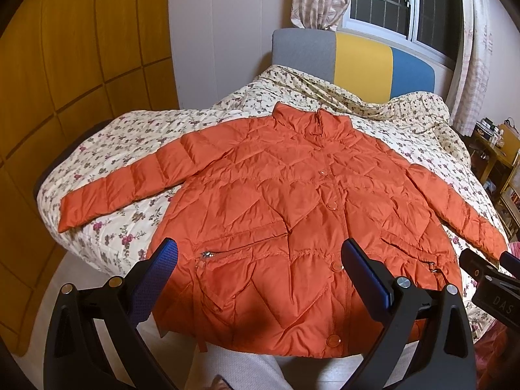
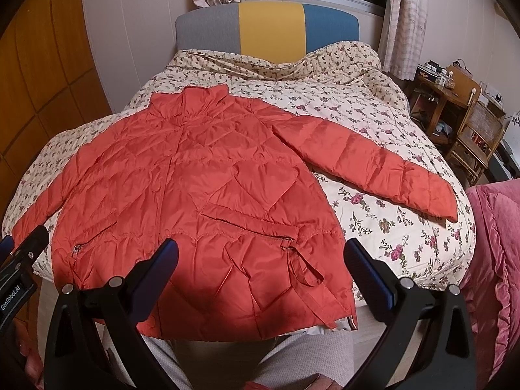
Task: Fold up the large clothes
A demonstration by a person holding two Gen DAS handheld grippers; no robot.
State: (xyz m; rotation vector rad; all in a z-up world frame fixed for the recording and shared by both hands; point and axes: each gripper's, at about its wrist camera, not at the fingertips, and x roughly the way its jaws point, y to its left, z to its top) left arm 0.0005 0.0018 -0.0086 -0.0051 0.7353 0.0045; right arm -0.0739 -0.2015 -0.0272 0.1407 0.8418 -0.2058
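Note:
An orange quilted puffer jacket point(image 1: 276, 201) lies flat, front up and buttoned, on a floral bedspread point(image 1: 107, 159), with both sleeves spread out and its hem over the near edge. It also shows in the right wrist view point(image 2: 201, 195). My left gripper point(image 1: 260, 256) is open and empty, held above the hem near the left zip pocket point(image 1: 224, 253). My right gripper point(image 2: 260, 256) is open and empty above the hem near the belted right pocket point(image 2: 286, 243). The right gripper also shows at the right edge of the left wrist view point(image 1: 487, 269).
The bed's headboard point(image 2: 269, 29) is grey, yellow and blue, under a curtained window. A yellow wardrobe point(image 1: 65, 65) stands left. A wooden desk and chair point(image 2: 471, 123) stand right. A pink blanket point(image 2: 494, 243) lies at the near right. Grey-trousered legs point(image 2: 292, 357) are below.

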